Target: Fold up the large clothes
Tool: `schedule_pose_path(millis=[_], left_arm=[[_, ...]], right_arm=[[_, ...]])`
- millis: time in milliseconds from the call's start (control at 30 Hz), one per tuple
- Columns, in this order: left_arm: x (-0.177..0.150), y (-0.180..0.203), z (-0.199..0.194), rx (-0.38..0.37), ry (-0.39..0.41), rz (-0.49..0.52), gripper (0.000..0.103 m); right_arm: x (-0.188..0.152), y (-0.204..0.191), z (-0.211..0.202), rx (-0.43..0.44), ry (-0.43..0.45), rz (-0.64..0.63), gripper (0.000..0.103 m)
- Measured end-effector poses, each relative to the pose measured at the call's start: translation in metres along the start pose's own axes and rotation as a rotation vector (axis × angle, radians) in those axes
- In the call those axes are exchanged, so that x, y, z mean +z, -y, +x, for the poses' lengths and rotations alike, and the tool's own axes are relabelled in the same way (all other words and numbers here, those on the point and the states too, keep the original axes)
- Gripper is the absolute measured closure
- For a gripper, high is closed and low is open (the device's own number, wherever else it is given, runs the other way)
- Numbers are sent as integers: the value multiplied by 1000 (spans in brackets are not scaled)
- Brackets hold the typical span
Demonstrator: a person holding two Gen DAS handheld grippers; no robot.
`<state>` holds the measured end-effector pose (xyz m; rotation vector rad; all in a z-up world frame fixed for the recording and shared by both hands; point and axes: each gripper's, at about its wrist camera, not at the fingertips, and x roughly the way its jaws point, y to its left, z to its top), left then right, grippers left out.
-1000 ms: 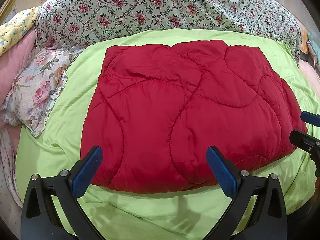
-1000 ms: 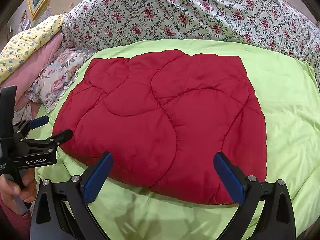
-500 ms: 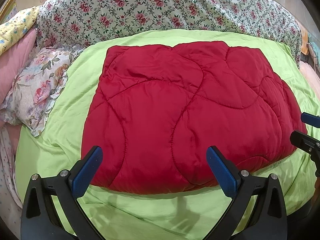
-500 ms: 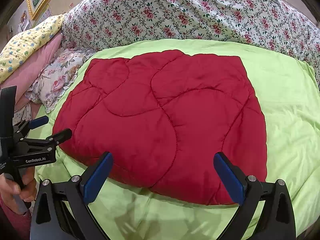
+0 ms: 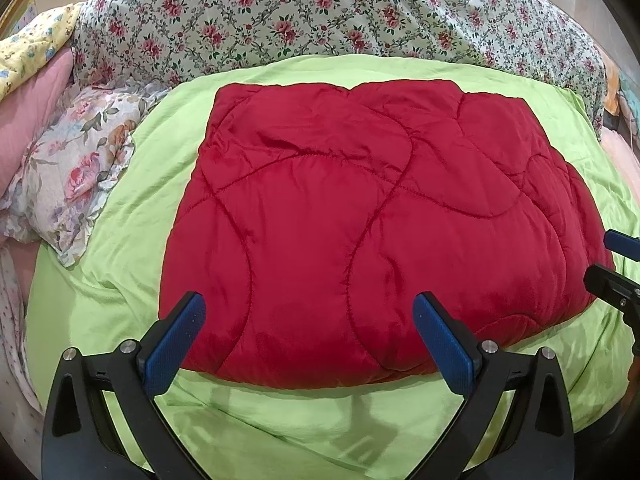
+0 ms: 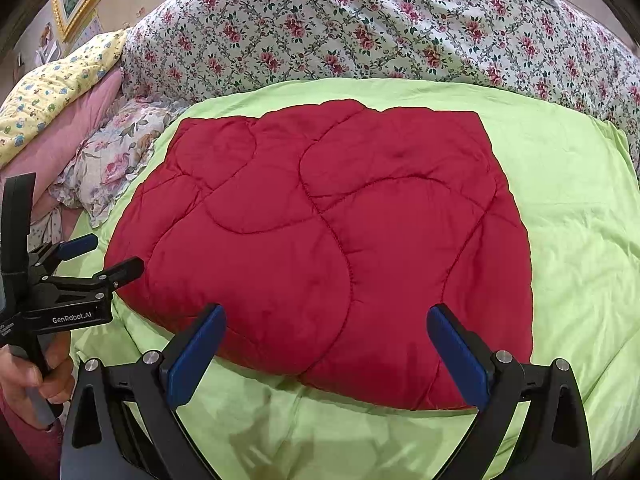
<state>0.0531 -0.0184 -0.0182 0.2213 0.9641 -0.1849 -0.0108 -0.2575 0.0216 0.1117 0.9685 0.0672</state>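
- The red quilted garment [image 5: 372, 236] lies flat in the middle of the green bedspread [image 5: 132, 216], already a thick, puffy rectangle, so by my reckoning the folding is well along.
- Left claw [image 5: 308, 344] hangs just above the garment's near edge, jaws wide apart, nothing between the blue pads [image 5: 176, 340].
- Right claw [image 6: 326, 354] does the same further along that near edge, also spread wide and empty.
- From the right wrist view you can see the left claw off the garment's left side, close to that edge but gripping no cloth.
- Beyond the garment's far edge sits a heap of floral bedding [image 6: 360, 28]; off its left side, a flowered pillow [image 5: 72, 172] and a pink pillow [image 5: 28, 112].
- If another fold is coming, I'd say each claw should take a near corner, not the middle of the edge, so the hem comes up level.
- The padding looks thick and springy; bite deep enough to catch every layer, or the lower ones may slip out and drag.
- Lift both corners together and carry them toward the far edge at the same pace, then set hem on hem.
- The shell looks slick, so a shallow pinch may slide off. The bedspread beneath is loose too; keep the pads from snagging it along with the garment.
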Motion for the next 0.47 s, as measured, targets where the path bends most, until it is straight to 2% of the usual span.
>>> schedule_pose_path(millis=[467], left_arm=[[-3,0,-2,-37,3,-19,0]], right_arm=[[0,-4,1,8,5,6,2]])
